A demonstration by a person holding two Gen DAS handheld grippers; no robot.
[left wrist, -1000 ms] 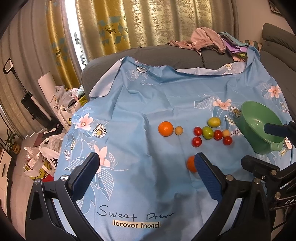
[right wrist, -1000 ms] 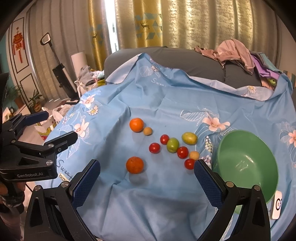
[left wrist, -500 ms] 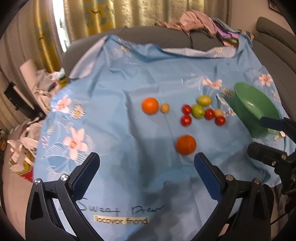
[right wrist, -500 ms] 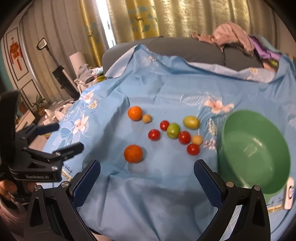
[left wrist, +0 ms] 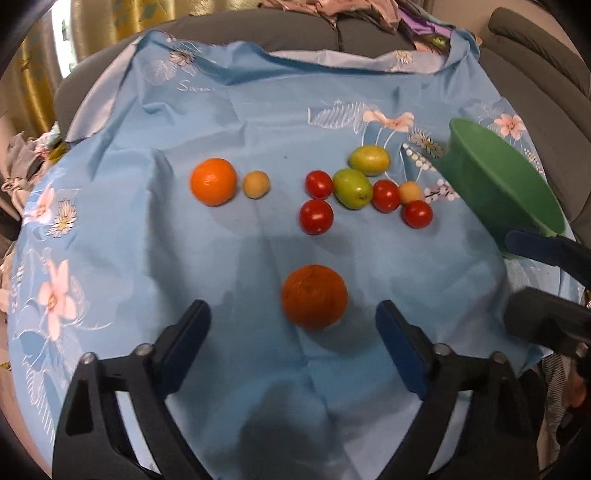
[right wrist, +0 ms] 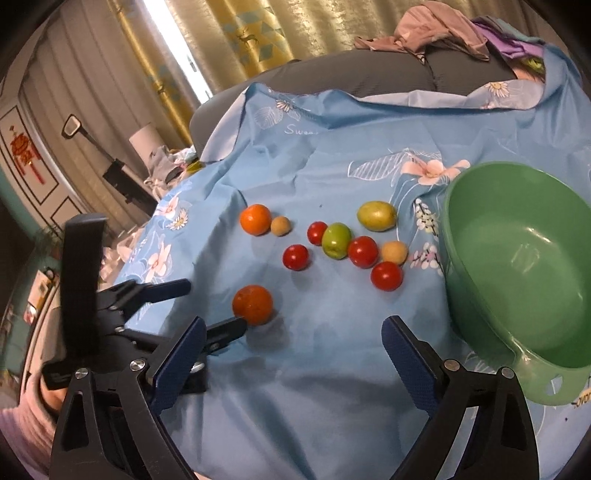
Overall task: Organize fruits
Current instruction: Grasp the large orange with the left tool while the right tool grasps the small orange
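The left gripper (left wrist: 291, 321) hung over the blue flowered cloth (left wrist: 221, 122) with its jaws closing, not yet grasping: the near orange (left wrist: 314, 301) lay between and just ahead of its blue pads, which did not touch it in the left wrist view. From the right wrist view one left finger tip sat right against that orange (right wrist: 253, 304), though whether it pressed on it I cannot tell. The right gripper (right wrist: 293, 341) was also closing slowly, its jaws wide apart with only bare cloth between them, gripping nothing. Beyond the near orange lay a second orange (left wrist: 213, 181) with a small tan fruit (left wrist: 256, 184) just beside it. To their right sat a cluster: four red tomatoes, one of them (left wrist: 316, 216) nearest the gripper, two green fruits (left wrist: 352, 188) touching the tomatoes, and another tan fruit (left wrist: 410, 192). The green bowl (right wrist: 480, 295) stood empty at the right edge of the cloth, near the cluster. Grey sofa cushions (right wrist: 351, 74) and a heap of clothes (right wrist: 436, 26) lay behind.
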